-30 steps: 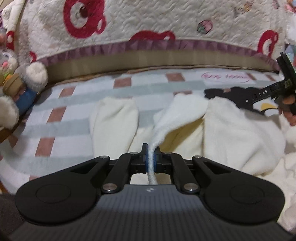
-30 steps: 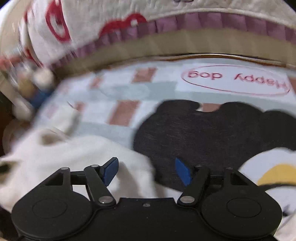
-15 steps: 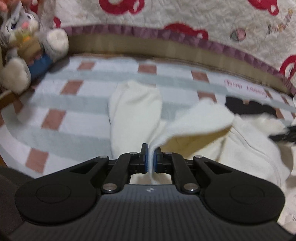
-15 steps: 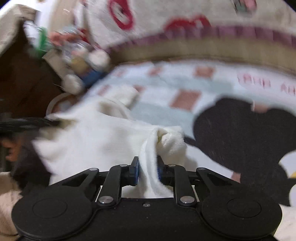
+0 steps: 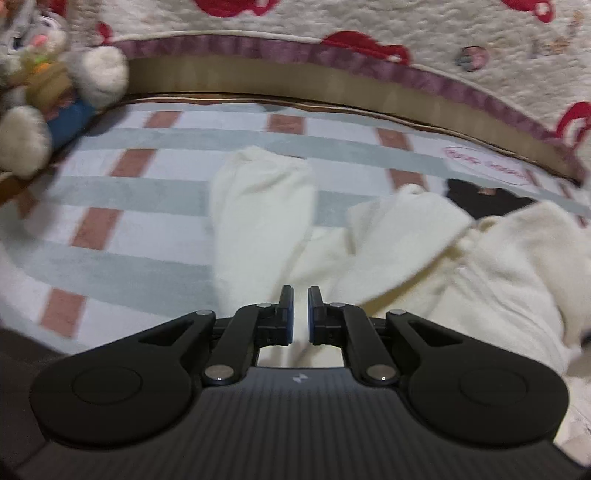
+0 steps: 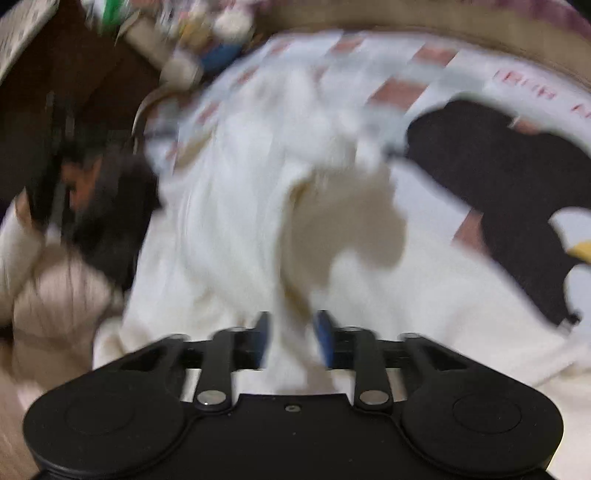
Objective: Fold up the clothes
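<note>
From the left wrist, the left gripper is seen low over a cream, fleecy garment spread on a blanket checked in pale grey, white and brick red. Its jaws are opening, a narrow slit parts the blue pads, and no fabric is seen pinched in it; the cloth lies just beneath and beyond the tips. One long cream sleeve-like limb runs away from the fingers toward the far side, its long axis nearly in line with them, while the bulk of the garment is heaped to the right. A plush toy with white paws and a blue body sits at the far left, and a quilted cream cover with red motifs and a mauve border hangs at the far edge. On the blanket at the far right a pink oval holds writing, too blurred to be read. From the right wrist, heavily smeared by motion, the right gripper is seen over the same cream garment; its jaws are opening, and a fold of cloth rises between the pads, which no longer seem to press on it. A black printed patch with white and yellow lies on the right, and red lettering at the far right cannot be made out. By position, the left gripper is judged nearer the outstretched limb, so the coming fold would turn on that limb.
</note>
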`<state>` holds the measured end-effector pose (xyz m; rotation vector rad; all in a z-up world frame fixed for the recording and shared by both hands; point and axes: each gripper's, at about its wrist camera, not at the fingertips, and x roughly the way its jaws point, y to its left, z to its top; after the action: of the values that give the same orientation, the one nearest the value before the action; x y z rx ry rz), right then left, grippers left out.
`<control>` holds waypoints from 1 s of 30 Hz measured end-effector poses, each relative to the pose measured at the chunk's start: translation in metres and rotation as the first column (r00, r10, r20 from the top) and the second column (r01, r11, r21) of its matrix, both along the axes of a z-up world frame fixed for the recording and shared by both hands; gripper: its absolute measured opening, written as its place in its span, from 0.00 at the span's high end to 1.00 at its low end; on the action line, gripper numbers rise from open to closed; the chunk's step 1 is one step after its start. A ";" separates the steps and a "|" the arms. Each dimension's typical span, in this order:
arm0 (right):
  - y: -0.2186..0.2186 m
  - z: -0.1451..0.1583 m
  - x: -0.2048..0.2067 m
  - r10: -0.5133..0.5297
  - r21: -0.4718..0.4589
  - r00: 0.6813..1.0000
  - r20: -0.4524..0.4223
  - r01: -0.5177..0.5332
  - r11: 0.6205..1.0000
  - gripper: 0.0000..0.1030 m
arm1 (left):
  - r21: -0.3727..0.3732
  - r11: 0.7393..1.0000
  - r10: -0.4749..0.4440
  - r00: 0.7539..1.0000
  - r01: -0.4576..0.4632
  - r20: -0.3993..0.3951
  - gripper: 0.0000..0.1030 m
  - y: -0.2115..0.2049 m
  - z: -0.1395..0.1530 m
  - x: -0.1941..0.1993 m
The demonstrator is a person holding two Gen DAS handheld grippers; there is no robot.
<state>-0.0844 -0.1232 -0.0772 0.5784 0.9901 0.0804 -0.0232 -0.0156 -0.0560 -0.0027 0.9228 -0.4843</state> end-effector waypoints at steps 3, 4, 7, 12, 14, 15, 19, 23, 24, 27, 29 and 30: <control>-0.031 0.013 0.013 -0.168 0.077 0.981 0.092 0.161 0.984 0.29 | -0.231 0.969 -0.108 0.991 0.088 -0.077 0.74 -0.007 -0.012 0.012; -0.046 0.011 0.019 -0.227 0.162 0.967 0.113 0.207 0.965 0.29 | -0.224 0.966 -0.144 0.989 0.131 -0.043 0.73 -0.013 -0.013 0.013; -0.072 -0.005 0.042 -0.343 0.327 0.933 0.108 0.292 0.899 0.28 | 0.118 0.960 -0.276 0.936 0.255 0.217 0.60 -0.045 -0.018 -0.003; -0.044 0.003 0.072 -0.224 0.111 0.954 0.199 0.205 0.972 0.69 | 0.178 0.919 -0.383 0.901 0.351 0.202 0.41 -0.055 -0.039 -0.009; -0.037 0.023 0.064 -0.238 0.073 0.933 0.271 0.227 0.971 0.73 | 0.204 0.898 -0.427 0.883 0.390 0.193 0.37 -0.060 -0.044 -0.008; -0.034 0.039 0.058 -0.244 0.051 0.916 0.317 0.241 0.969 0.74 | 0.234 0.889 -0.439 0.876 0.393 0.198 0.35 -0.064 -0.046 -0.006; -0.039 0.095 0.025 -0.290 0.011 0.832 0.474 0.323 0.946 0.76 | 0.170 0.934 -0.339 0.928 0.314 0.152 0.35 -0.059 -0.051 0.017; -0.054 0.113 -0.016 -0.357 -0.005 0.760 0.543 0.429 0.903 0.76 | 0.009 0.977 -0.213 0.974 0.213 0.074 0.66 -0.035 -0.050 0.037; -0.056 0.109 -0.024 -0.363 -0.024 0.764 0.533 0.443 0.896 0.76 | -0.015 0.977 -0.209 0.975 0.211 0.070 0.96 -0.032 -0.047 0.039; -0.058 0.086 -0.041 -0.392 -0.045 0.780 0.487 0.471 0.881 0.76 | -0.017 0.983 -0.176 0.966 0.182 0.188 0.95 -0.030 -0.017 0.032; -0.056 0.068 -0.051 -0.389 -0.046 0.799 0.458 0.459 0.887 0.76 | -0.035 0.989 -0.125 0.940 0.143 0.317 0.95 -0.023 0.022 0.021; -0.053 0.060 -0.057 -0.373 -0.032 0.811 0.451 0.433 0.901 0.76 | -0.078 0.991 -0.075 0.925 0.111 0.372 0.95 -0.012 0.045 0.014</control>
<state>-0.1415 -0.1763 -0.0171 0.6036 0.4143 -0.2307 -0.0090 -0.0272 -0.0107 0.0426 0.5297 -0.5947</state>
